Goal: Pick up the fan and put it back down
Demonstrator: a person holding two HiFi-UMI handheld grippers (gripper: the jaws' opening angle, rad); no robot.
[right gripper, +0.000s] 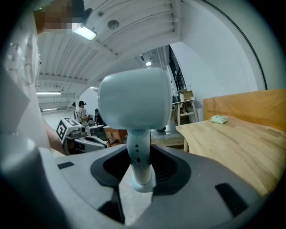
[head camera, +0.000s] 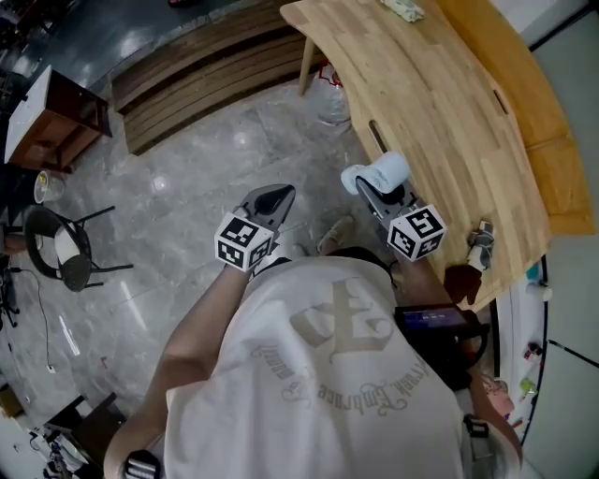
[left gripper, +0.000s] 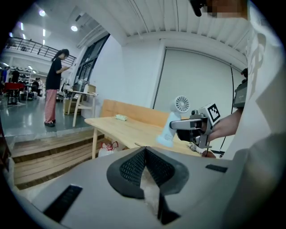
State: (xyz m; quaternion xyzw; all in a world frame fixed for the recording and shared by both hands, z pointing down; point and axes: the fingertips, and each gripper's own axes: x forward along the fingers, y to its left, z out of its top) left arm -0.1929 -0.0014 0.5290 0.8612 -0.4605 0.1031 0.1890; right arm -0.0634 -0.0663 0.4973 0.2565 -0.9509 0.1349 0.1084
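A pale blue hand-held fan (head camera: 382,172) is held up beside the near edge of the wooden table (head camera: 449,112). My right gripper (head camera: 372,193) is shut on its handle. In the right gripper view the fan's round head (right gripper: 134,98) stands upright above the jaws, and the handle (right gripper: 138,156) sits between the pads of the right gripper (right gripper: 140,172). The left gripper (head camera: 271,201) hangs over the grey floor to the left, shut with nothing in it. From the left gripper view, whose own jaws (left gripper: 145,154) meet at the tips, the fan (left gripper: 175,120) shows above the table (left gripper: 129,127).
A small pale green object (head camera: 402,9) lies at the table's far end. A metal piece (head camera: 480,239) sits on the near edge. A red-printed bag (head camera: 329,75) is under the table. Wooden steps (head camera: 206,75) and a black chair (head camera: 61,248) stand on the floor. A person (left gripper: 53,87) stands far off.
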